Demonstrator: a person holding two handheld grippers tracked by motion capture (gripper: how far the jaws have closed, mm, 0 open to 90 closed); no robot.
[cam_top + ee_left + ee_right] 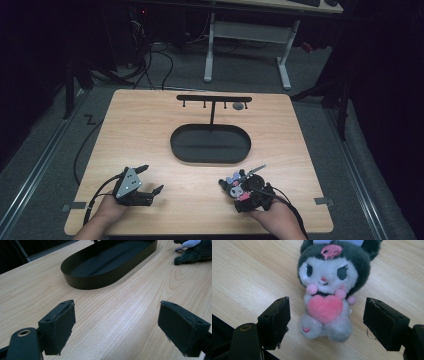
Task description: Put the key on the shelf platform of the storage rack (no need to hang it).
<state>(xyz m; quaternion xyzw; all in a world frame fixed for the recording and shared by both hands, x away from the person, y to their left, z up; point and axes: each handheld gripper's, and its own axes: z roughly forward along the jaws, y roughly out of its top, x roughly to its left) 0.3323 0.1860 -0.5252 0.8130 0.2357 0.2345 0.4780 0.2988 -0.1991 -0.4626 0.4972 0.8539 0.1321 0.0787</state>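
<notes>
A plush toy [327, 290] with a dark hood, white face and pink heart lies face up on the wooden table [150, 130]. It sits near the front right [233, 184], and a silvery clasp [256, 169] sticks out past it. My right gripper [329, 321] is open. Its two pads stand either side of the toy's lower body without touching it. In the high view the right gripper [240, 191] hangs over the toy. My left gripper [152, 178] rests open at the front left with only bare wood between its jaws [120, 325]. The toy's edge [192, 251] lies far off to its right.
A black oval tray [210, 159] sits mid-table, its wall [100, 281] ahead of the left gripper. A black T-shaped rack with several hooks [214, 98] rises from its back. A small grey object [238, 106] hangs near the rack's right end. Bare wood lies between the two hands.
</notes>
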